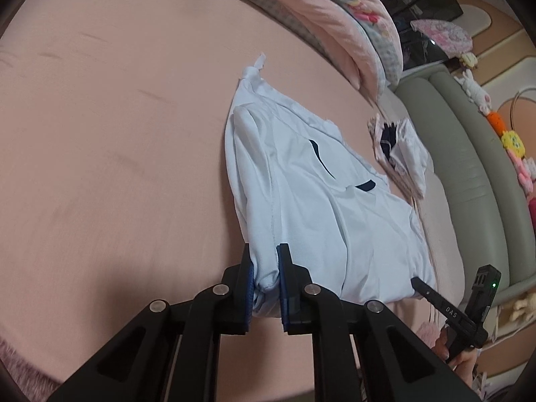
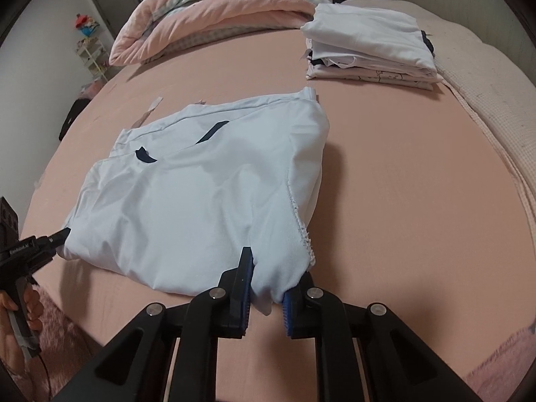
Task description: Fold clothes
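One shirt (image 2: 187,197), two tools, one folded stack (image 2: 368,43)

**Pink bed with laundry and bedding on top**

The bed (image 2: 402,167) is covered by a smooth pink sheet with a few faint creases. A pale blue garment (image 2: 201,194) with dark navy trim lies on it near the front edge, partly folded, its layers doubled over. Farther back, towards the right, a stack of folded clothes (image 2: 372,43) sits on the sheet, mostly white, well apart from the garment. At the far side lies a folded pink quilt (image 2: 214,10) with a checked and floral lining. A cream textured blanket (image 2: 485,100) runs along the right edge of the bed.
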{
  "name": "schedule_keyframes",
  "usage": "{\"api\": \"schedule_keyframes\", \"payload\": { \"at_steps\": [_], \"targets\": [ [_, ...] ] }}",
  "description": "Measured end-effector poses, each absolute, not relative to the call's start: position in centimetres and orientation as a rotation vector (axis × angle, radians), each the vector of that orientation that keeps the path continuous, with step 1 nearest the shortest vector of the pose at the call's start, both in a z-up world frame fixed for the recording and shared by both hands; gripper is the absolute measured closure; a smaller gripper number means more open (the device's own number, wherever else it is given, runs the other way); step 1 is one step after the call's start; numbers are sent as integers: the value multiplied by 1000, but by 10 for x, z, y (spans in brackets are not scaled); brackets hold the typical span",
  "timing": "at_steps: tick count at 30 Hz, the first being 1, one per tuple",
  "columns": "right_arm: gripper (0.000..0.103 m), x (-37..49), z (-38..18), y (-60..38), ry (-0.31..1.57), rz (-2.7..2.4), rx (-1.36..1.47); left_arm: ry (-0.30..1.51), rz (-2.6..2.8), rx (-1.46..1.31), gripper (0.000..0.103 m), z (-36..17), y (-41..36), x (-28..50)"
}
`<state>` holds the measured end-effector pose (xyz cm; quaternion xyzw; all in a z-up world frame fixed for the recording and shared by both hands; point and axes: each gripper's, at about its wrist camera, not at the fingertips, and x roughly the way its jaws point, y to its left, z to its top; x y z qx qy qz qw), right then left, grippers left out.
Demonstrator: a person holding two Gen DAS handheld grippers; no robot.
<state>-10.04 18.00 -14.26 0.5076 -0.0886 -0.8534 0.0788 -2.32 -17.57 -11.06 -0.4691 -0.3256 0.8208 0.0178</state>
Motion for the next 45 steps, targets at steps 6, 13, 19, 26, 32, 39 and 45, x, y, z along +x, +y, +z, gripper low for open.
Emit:
{"api": "schedule_keyframes", "payload": {
  "at_steps": [6, 13, 19, 26, 32, 39, 45],
  "targets": [
    [83, -80, -153, 187, -304, -2539, 1545, -755, 2586, -1617, 92, -117, -159, -18],
    [76, -54, -138, 198, -341, -2630, 1454, -669, 2725, -1607, 87, -108, -151, -12],
    [73, -37, -119, 216, -288, -2794, 1384, -497, 2892, -1462, 80, -81, -131, -4],
    [73, -40, -134, 198, -226, -2646, 1444, -298, 2768, -1602, 71, -113, -90, -21],
    [73, -59, -159, 189, -119, -2633, 1518, -146, 2739, -1681, 69, -122, -84, -24],
    [62, -56, -155, 211, 11, -2725, 1546, -175, 2663, -1729, 68, -120, -107, -22],
    [62, -45, -138, 219, 1, -2803, 1528, -231, 2697, -1615, 69, -88, -101, -8]
  ]
}}
